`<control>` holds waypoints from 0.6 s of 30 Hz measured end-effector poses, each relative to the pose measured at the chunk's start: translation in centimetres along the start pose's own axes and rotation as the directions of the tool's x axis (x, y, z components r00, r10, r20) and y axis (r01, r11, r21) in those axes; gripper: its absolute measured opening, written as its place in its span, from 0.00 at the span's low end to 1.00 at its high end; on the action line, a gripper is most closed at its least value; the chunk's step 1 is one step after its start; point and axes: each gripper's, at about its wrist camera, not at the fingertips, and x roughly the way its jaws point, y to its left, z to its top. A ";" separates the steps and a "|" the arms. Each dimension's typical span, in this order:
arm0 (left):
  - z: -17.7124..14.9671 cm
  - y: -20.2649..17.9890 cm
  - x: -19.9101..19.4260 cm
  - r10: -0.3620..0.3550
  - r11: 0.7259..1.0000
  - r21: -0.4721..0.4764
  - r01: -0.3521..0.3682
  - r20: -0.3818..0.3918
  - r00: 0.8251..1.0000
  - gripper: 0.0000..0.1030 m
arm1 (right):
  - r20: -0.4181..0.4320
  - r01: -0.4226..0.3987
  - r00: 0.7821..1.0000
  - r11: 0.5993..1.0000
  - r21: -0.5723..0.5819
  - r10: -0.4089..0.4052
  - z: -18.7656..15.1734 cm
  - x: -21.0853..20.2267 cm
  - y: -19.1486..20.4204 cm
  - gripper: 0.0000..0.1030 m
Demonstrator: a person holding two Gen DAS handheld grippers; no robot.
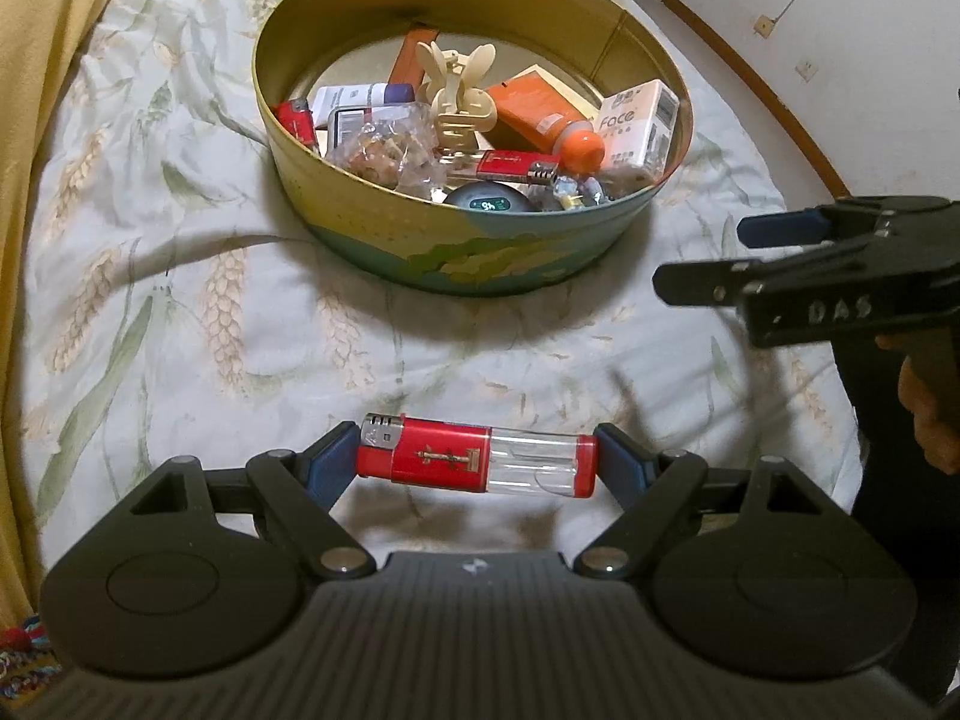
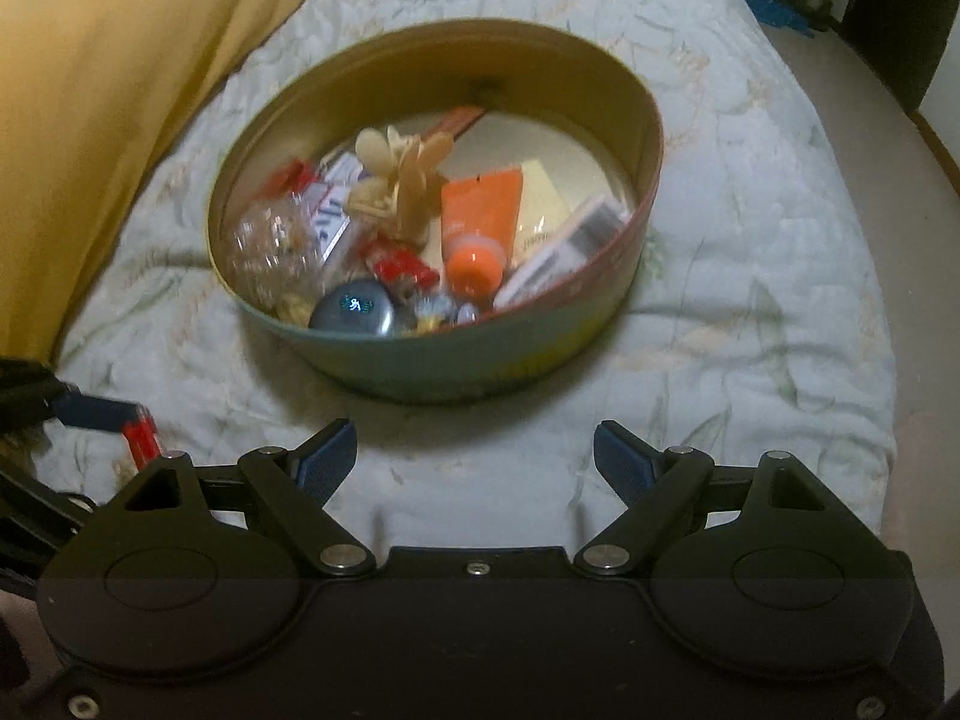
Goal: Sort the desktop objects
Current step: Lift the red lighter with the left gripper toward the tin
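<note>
A red lighter (image 1: 477, 461) with a clear tank lies crosswise between the blue pads of my left gripper (image 1: 474, 459), which is shut on its two ends just above the quilt. Its red end (image 2: 141, 438) also shows at the left edge of the right wrist view. Beyond it stands a round tin (image 1: 420, 252) with several items inside: a cream hair claw (image 1: 456, 93), an orange tube (image 1: 549, 114), a Face box (image 1: 636, 126), two more red lighters and a grey round device (image 1: 489, 201). My right gripper (image 2: 474, 459) is open and empty in front of the tin (image 2: 480, 360).
A pale quilt with a wheat pattern (image 1: 180, 300) covers the bed. A yellow pillow (image 2: 108, 90) lies at the left. The right gripper (image 1: 702, 257) and the person's hand (image 1: 930, 414) hover at the right of the tin. Bare floor (image 2: 870, 120) lies past the bed's right edge.
</note>
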 end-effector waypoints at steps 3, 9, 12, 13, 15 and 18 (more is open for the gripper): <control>0.0 0.0 0.2 0.005 1.000 0.000 -0.005 -0.005 1.000 0.81 | -0.013 0.019 1.000 0.999 -0.033 -0.020 -0.7 0.8 0.3 0.83; 0.2 0.1 0.5 0.007 1.000 -0.012 -0.007 -0.013 1.000 0.81 | -0.035 0.035 0.999 0.997 -0.068 -0.037 -1.7 2.2 0.5 0.83; 0.4 0.1 0.7 0.011 1.000 -0.015 -0.011 -0.014 1.000 0.81 | -0.031 0.042 0.999 0.995 -0.095 -0.045 -1.8 2.5 0.7 0.83; 0.4 0.1 0.8 0.012 1.000 -0.015 -0.012 -0.014 1.000 0.81 | -0.033 0.042 0.998 0.994 -0.101 -0.046 -1.8 2.6 0.7 0.83; 0.6 0.1 0.9 0.016 1.000 -0.015 -0.016 -0.016 1.000 0.81 | -0.039 0.037 0.998 0.995 -0.098 -0.041 -1.8 2.9 0.7 0.83; 0.8 0.1 1.2 0.021 1.000 -0.018 -0.021 -0.020 1.000 0.81 | -0.053 0.034 0.998 0.996 -0.087 -0.038 -1.9 3.6 0.4 0.83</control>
